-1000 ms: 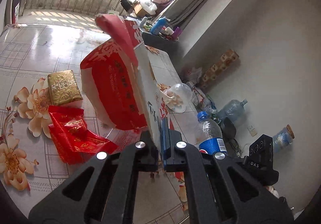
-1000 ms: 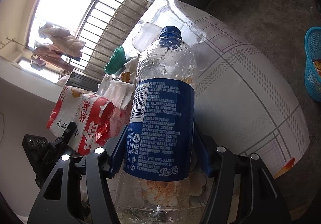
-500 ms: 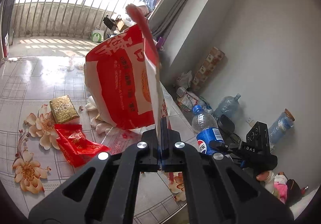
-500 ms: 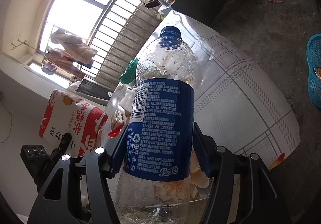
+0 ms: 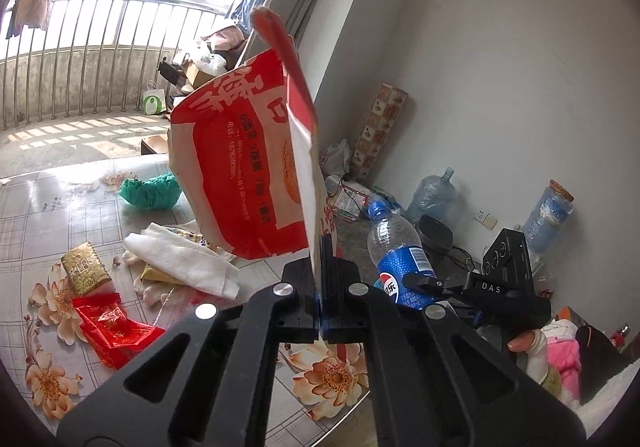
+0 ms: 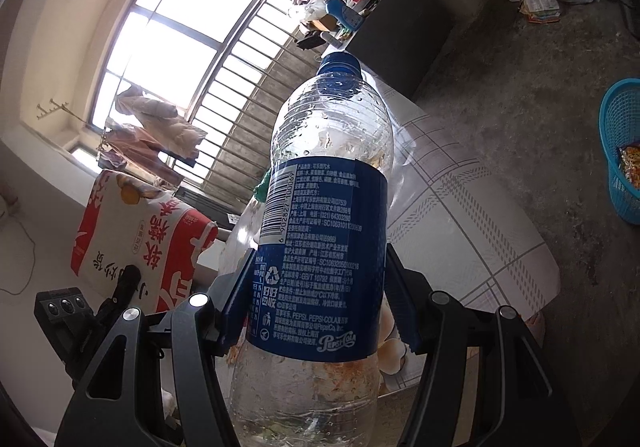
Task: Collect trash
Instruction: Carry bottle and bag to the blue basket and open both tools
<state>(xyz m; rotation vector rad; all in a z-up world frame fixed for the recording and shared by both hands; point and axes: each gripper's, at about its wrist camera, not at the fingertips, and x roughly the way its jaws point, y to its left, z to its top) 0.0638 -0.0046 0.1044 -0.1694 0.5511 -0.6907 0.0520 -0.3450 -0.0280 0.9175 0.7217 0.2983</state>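
We hold two bits of trash up in the air, one in each tongs. Our left tongs [image 5: 320, 279] are pinched tight on the thin edge of the red bag [image 5: 244, 175], so it stands up over the counter [image 5: 36, 215] with its mouth high. We think it is held that way so it stays open for more trash. Our right tongs [image 6: 320, 287] are clamped on the blue label of the bottle [image 6: 324, 231], cap up, near the counter's right edge.

More trash lies on the counter near its front left corner: a red wrapper [image 5: 114, 329], a gold pack [image 5: 84, 267] and a white cloth [image 5: 184, 261]. A green wad [image 5: 150, 191] sits further back.

A blue basket [image 6: 624, 151] stands on the floor, cut off at the picture's edge. We cannot see inside the bag. The bottle hides much of the counter behind it.
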